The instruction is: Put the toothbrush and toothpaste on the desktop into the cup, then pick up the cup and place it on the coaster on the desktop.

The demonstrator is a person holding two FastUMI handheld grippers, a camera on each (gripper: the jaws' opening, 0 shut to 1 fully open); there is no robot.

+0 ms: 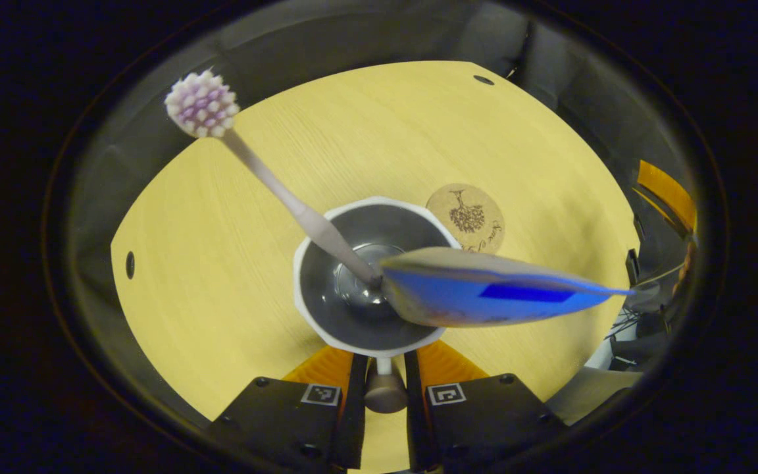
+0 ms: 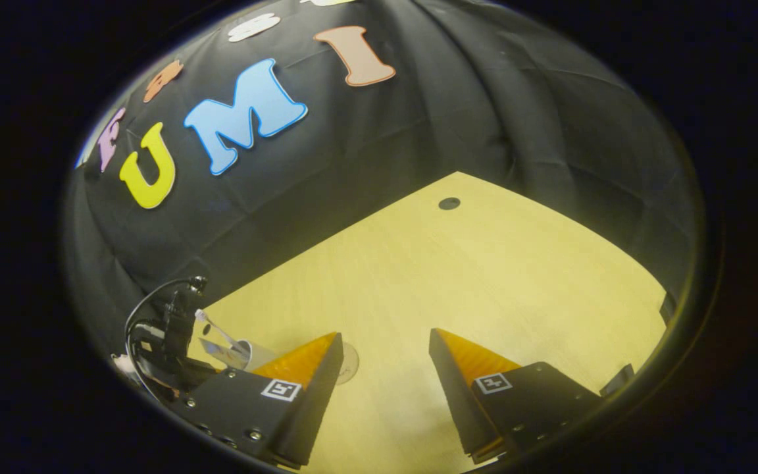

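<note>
In the left gripper view my left gripper (image 1: 384, 368) is closed on the handle of the white faceted cup with the dark grey inside (image 1: 326, 316); my two fingers stand close together with the cup's small knob-like handle pinched between them, and I look straight down into the cup from above; the pale lilac toothbrush with white and purple bristles (image 1: 267, 178) stands in the cup, its foot at the cup's bottom and its head leaning out over the cup's far-left rim; the blue and grey toothpaste tube (image 1: 484, 296) also sits in the cup and juts out over its right rim, its flat crimped end pointing away from the cup; the round cork coaster with a dark tree print (image 1: 466, 217) lies on the pale yellow wooden desktop (image 1: 221, 263) just beyond the cup's far-right rim; whether the cup rests on the desktop or hangs above it I cannot tell.

In the right gripper view my right gripper (image 2: 384, 349) is wide apart with nothing between its fingers, hanging over bare desktop (image 2: 484, 276); the cup (image 2: 247, 355) shows small at the left, past my left finger, with the toothbrush (image 2: 218, 331) slanting out of it and the left gripper (image 2: 168, 336) just behind it; a round pale disc lies on the desktop beside the cup, partly hidden by my finger.
</note>
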